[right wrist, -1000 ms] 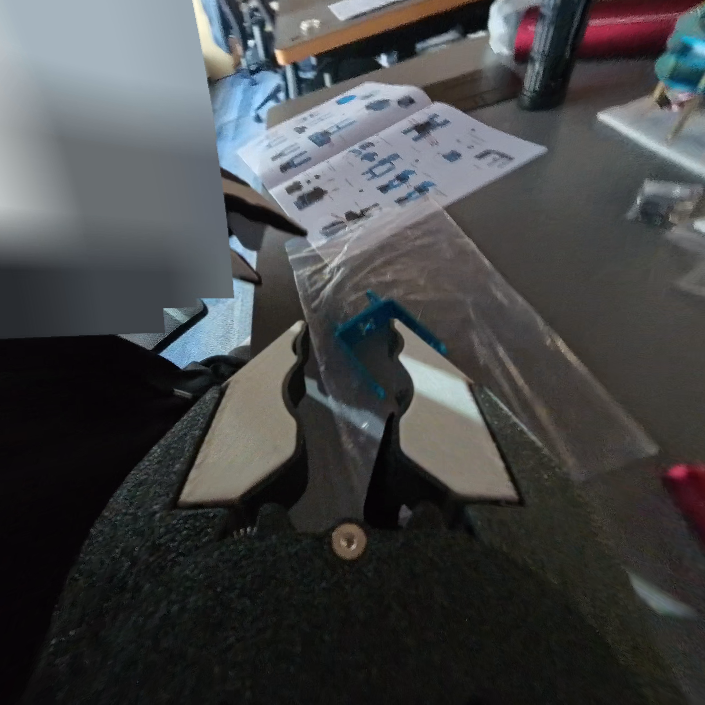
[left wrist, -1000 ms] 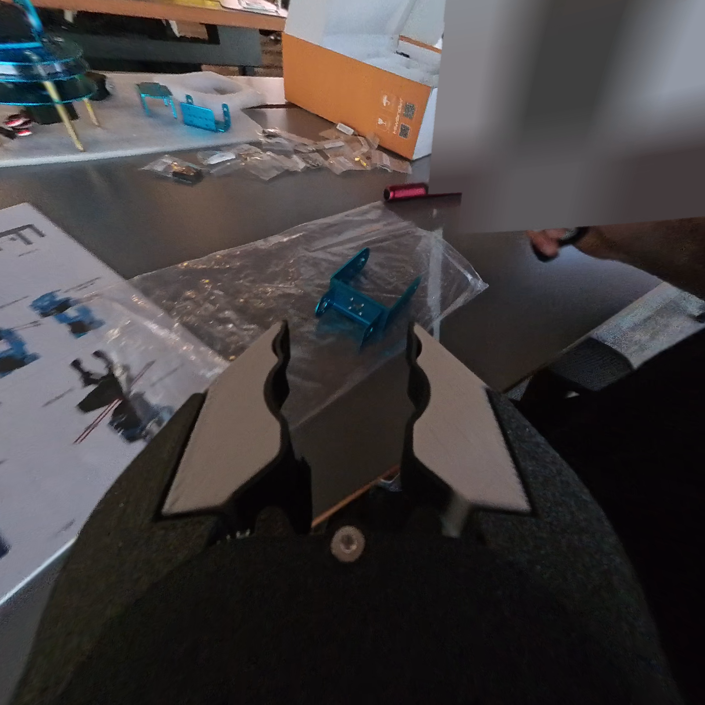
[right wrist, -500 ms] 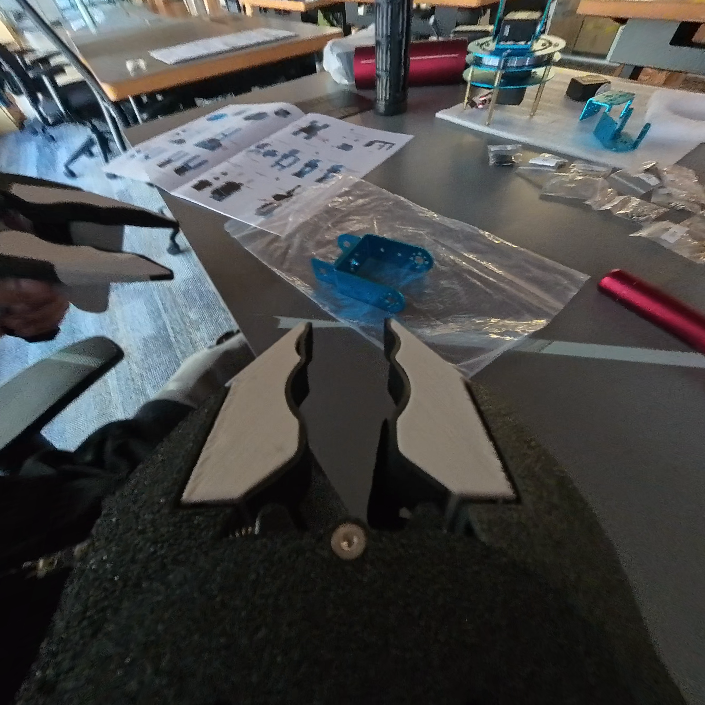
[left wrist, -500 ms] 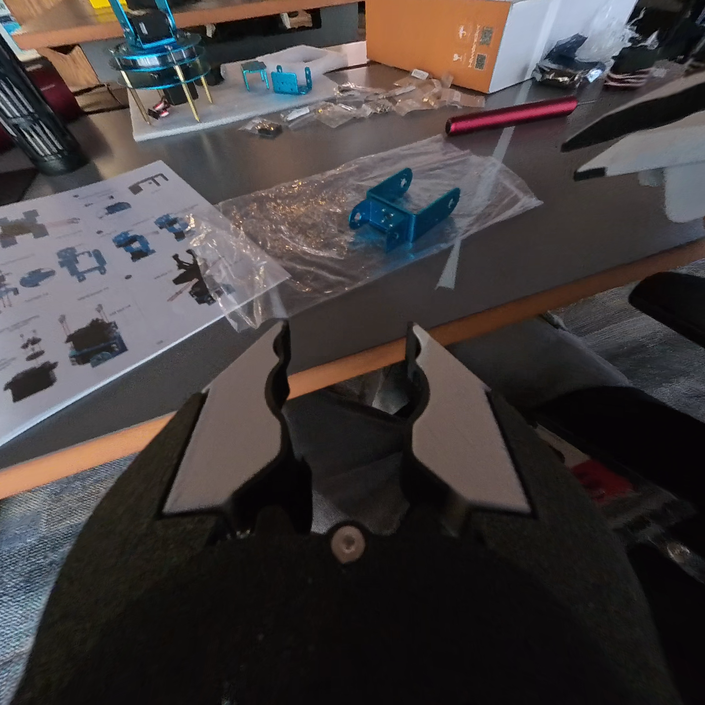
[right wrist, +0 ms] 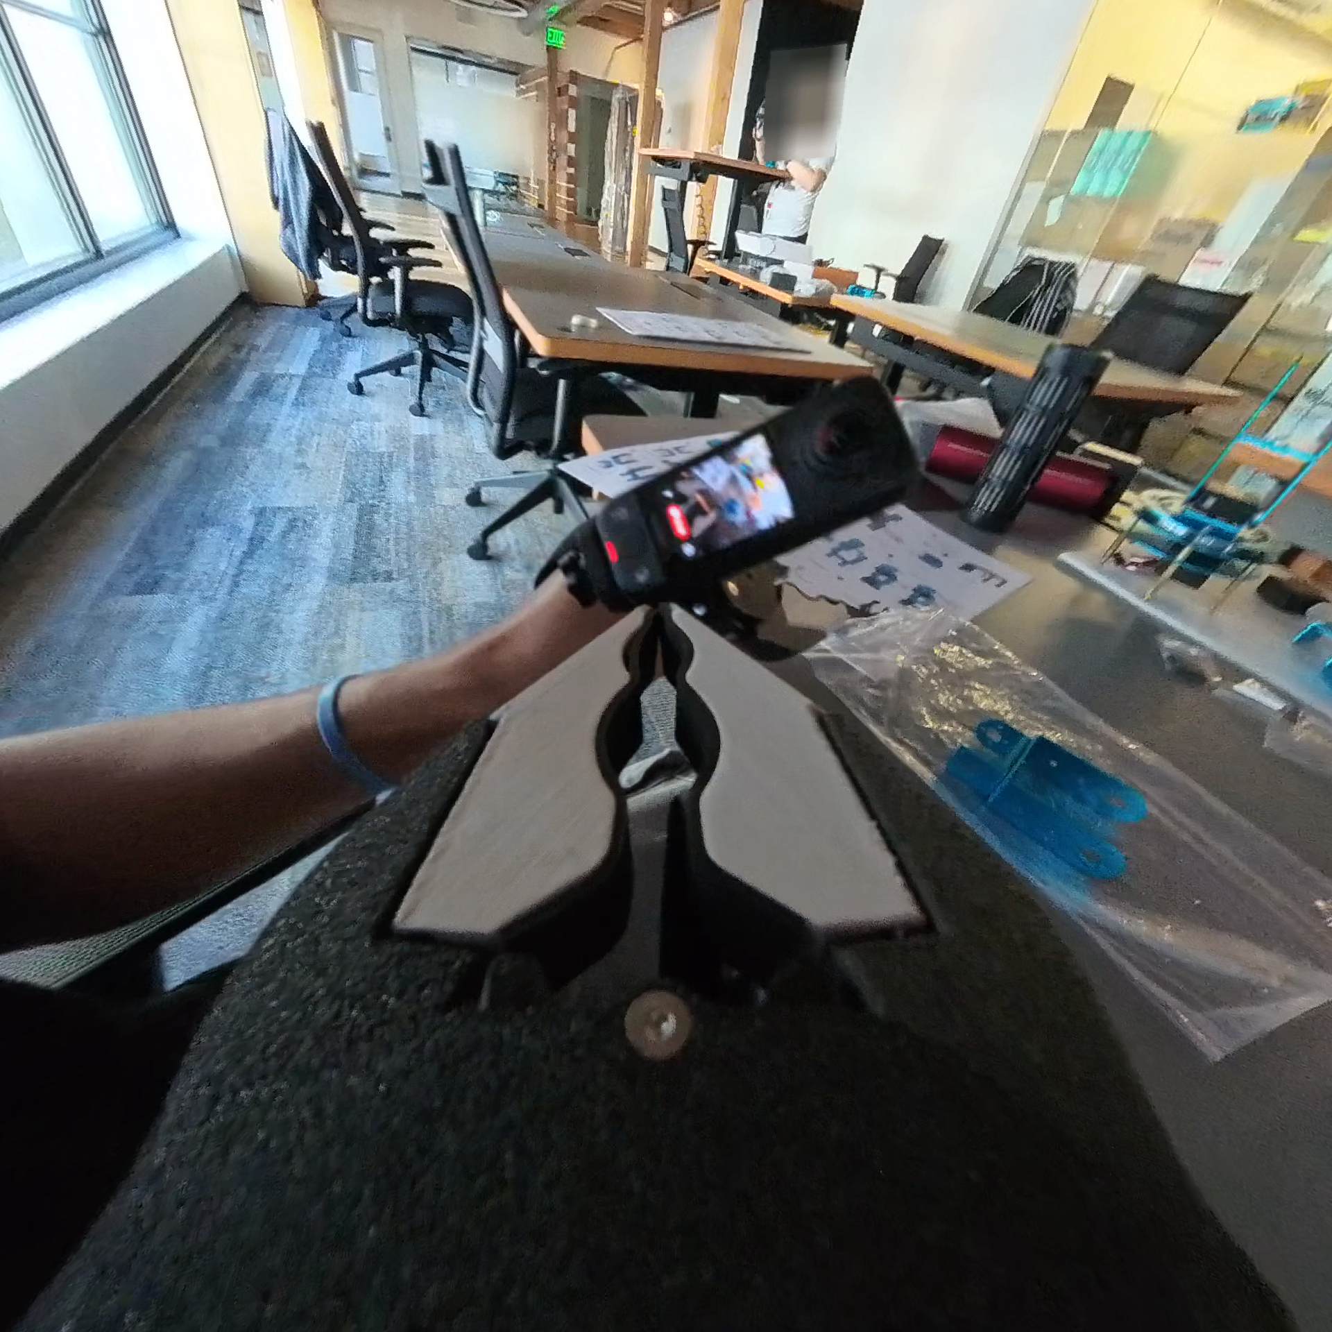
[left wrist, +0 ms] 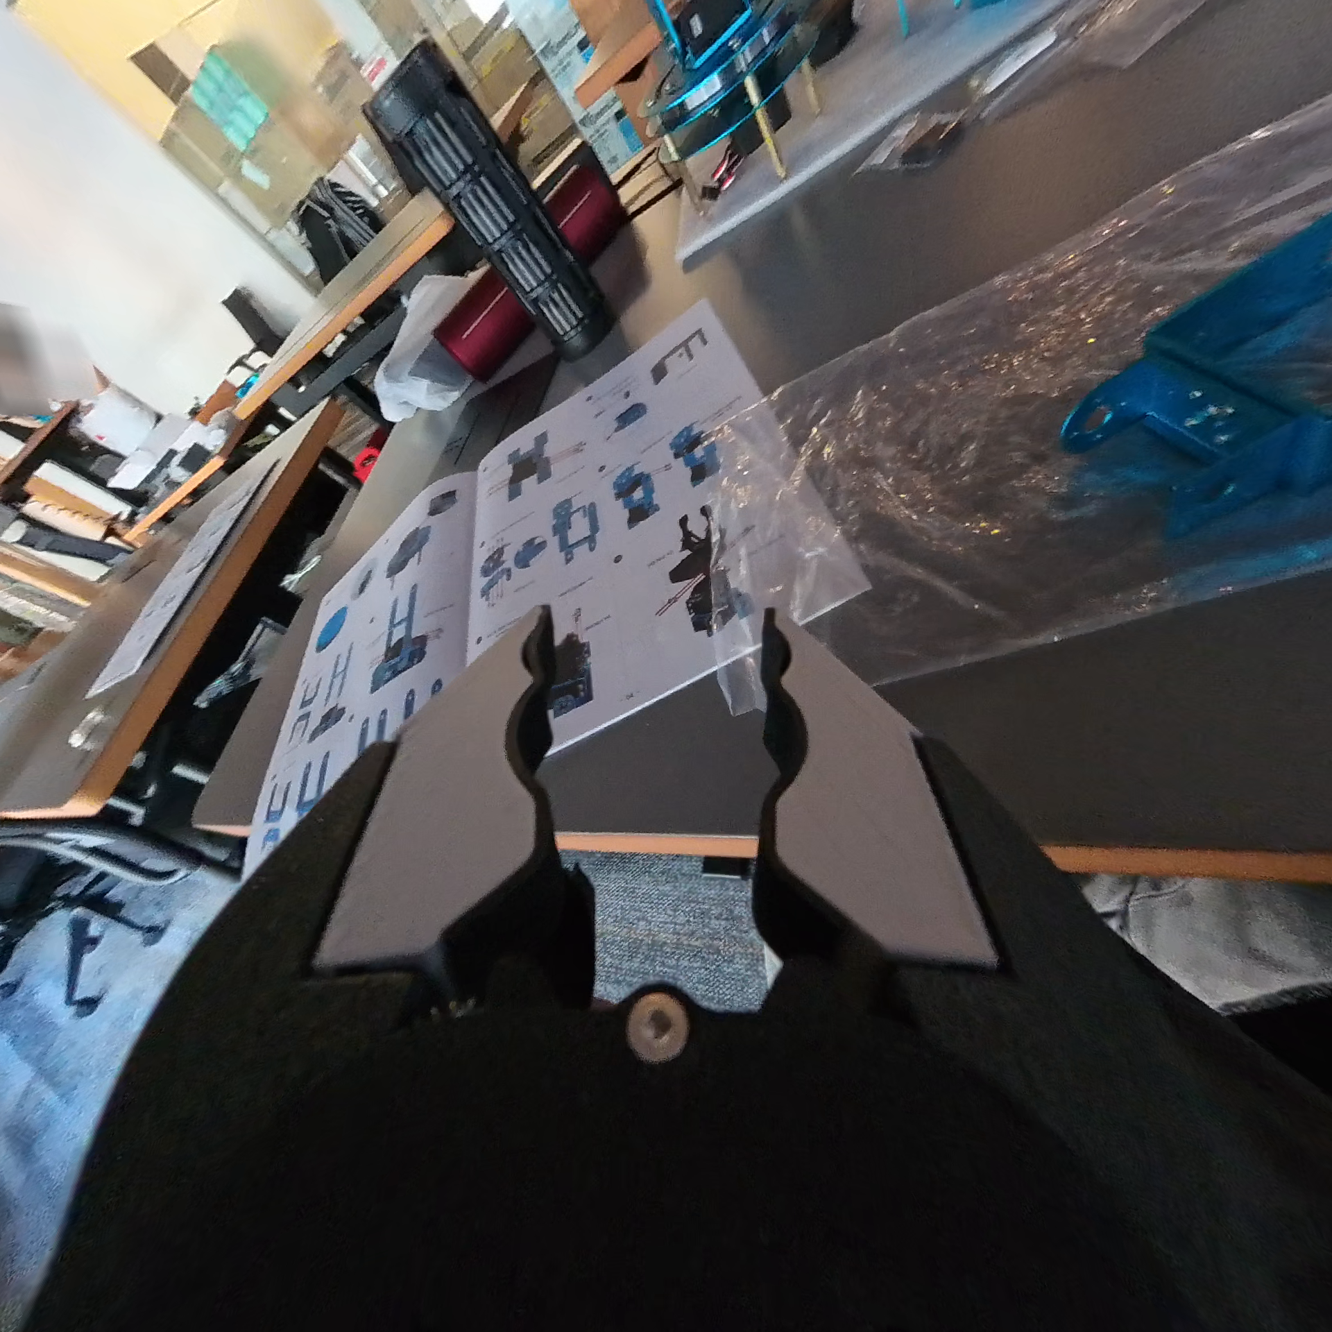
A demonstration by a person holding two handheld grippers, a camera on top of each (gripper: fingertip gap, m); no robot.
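Note:
My left gripper (left wrist: 656, 627) is open and empty, held off the table's front edge and facing an open instruction booklet (left wrist: 576, 533). A blue metal U-bracket (left wrist: 1211, 447) lies on a clear plastic bag (left wrist: 937, 461) to its right, well apart from it. My right gripper (right wrist: 663, 641) is shut on nothing and held in the air off the table's left side. The bracket (right wrist: 1038, 793) and bag (right wrist: 1153, 901) lie to its right. The left gripper's body with its camera (right wrist: 721, 504) shows ahead of it, held by a bare arm (right wrist: 288, 757).
A black perforated cylinder (left wrist: 497, 194) and a dark red case (left wrist: 533, 288) stand behind the booklet. A blue round-plate assembly (left wrist: 728, 72) sits at the back. The table's orange edge (left wrist: 1153, 861) runs in front. Office chairs (right wrist: 403, 288) and other desks (right wrist: 649, 331) stand to the left; a person (right wrist: 793, 187) stands far back.
Both grippers have pulled back from the bracket and swung left, so it now lies at the right of both views. The right gripper's jaws have closed; the left stays open.

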